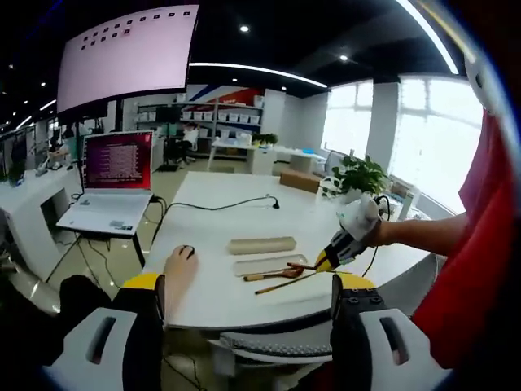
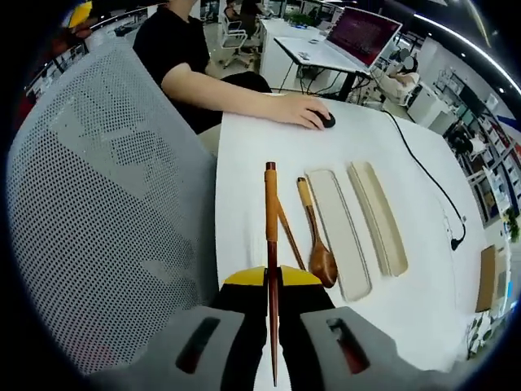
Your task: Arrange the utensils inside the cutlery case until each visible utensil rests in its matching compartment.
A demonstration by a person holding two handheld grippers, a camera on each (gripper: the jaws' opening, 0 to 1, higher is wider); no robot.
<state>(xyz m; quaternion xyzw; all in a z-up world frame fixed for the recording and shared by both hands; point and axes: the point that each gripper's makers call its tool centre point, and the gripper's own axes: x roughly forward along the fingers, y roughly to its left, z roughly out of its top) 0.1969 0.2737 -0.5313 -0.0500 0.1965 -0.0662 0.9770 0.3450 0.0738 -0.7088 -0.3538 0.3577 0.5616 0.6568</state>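
We hold one wooden chopstick pinched tight in the right gripper, the left gripper gaping empty, and should carry it level across the wooden spoon into the open cutlery case near the table edge.

Spoon beside case on table

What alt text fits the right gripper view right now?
The right gripper is shut on a wooden chopstick above a white table. Beside it lie a second chopstick, a wooden spoon, an open case tray and its lid.
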